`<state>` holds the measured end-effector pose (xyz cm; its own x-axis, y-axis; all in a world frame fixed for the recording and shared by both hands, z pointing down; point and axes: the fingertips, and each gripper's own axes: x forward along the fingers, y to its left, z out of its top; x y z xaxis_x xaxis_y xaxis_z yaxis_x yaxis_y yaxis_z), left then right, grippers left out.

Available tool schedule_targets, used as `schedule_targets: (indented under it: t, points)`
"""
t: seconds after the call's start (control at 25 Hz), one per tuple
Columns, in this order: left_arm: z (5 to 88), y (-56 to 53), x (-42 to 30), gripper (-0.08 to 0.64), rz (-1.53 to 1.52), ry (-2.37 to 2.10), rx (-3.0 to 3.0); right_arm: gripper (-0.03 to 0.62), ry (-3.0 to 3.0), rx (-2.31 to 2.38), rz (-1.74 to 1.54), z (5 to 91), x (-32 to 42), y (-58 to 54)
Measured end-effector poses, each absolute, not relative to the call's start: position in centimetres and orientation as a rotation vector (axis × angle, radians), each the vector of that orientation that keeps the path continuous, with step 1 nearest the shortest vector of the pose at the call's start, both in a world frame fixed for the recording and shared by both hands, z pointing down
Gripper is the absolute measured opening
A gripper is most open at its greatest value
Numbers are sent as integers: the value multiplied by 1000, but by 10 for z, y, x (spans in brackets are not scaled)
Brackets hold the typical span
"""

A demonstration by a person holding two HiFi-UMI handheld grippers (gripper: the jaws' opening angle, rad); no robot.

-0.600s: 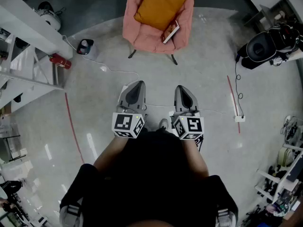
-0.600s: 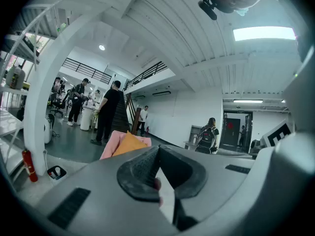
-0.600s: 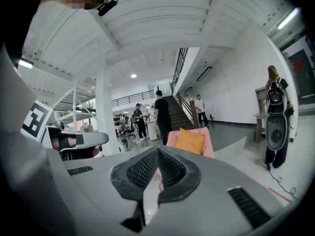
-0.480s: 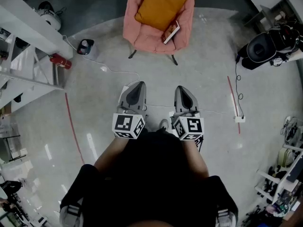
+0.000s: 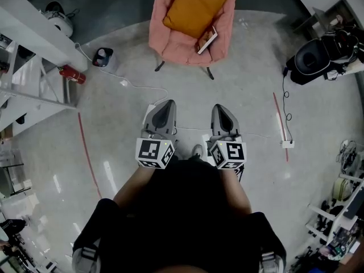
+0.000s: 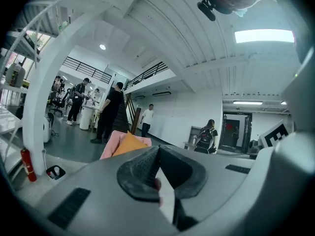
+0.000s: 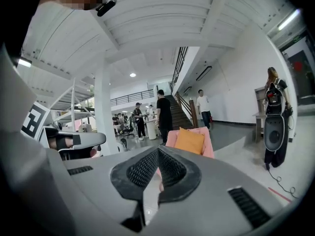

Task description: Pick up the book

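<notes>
The book (image 5: 207, 38) leans on the seat of a pink armchair (image 5: 185, 44), at the right of an orange cushion (image 5: 193, 5), far ahead at the top of the head view. My left gripper (image 5: 162, 110) and right gripper (image 5: 223, 113) are held side by side in front of my body, well short of the chair, both shut and empty. In the left gripper view the shut left gripper (image 6: 157, 149) covers part of the armchair (image 6: 112, 142). The right gripper (image 7: 158, 151) points at the armchair (image 7: 208, 140) and cushion (image 7: 189, 141); the book does not show there.
A red fire extinguisher (image 5: 72, 73) and a dark bag (image 5: 103, 56) lie at the left by a white stair frame (image 5: 34, 33). A white cable (image 5: 142, 87) crosses the floor ahead. A black chair (image 5: 313, 58) stands right. People (image 7: 163, 113) stand far off.
The armchair and book have slid slightly down in the head view. Both grippers keep their places, shut.
</notes>
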<state>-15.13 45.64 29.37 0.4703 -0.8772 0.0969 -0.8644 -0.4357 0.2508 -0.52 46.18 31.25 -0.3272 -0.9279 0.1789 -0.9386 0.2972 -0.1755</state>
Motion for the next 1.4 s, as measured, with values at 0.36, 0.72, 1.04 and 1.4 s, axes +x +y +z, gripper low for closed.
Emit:
schedule_targets:
  t: [0.36, 0.72, 1.04, 1.4]
  points:
    - [297, 458, -184, 8, -38, -1450, 2506, 2, -2433, 1867, 377, 315, -29, 457]
    - [296, 452, -202, 8, -53, -1424, 2520, 2, -2415, 1909, 387, 315, -47, 461]
    - [298, 432, -198, 9, -83, -1445, 2513, 2, -2443, 1891, 384, 320, -49, 439]
    - [294, 373, -179, 8, -79, -1460, 2515, 2, -2476, 1866, 382, 318, -37, 379]
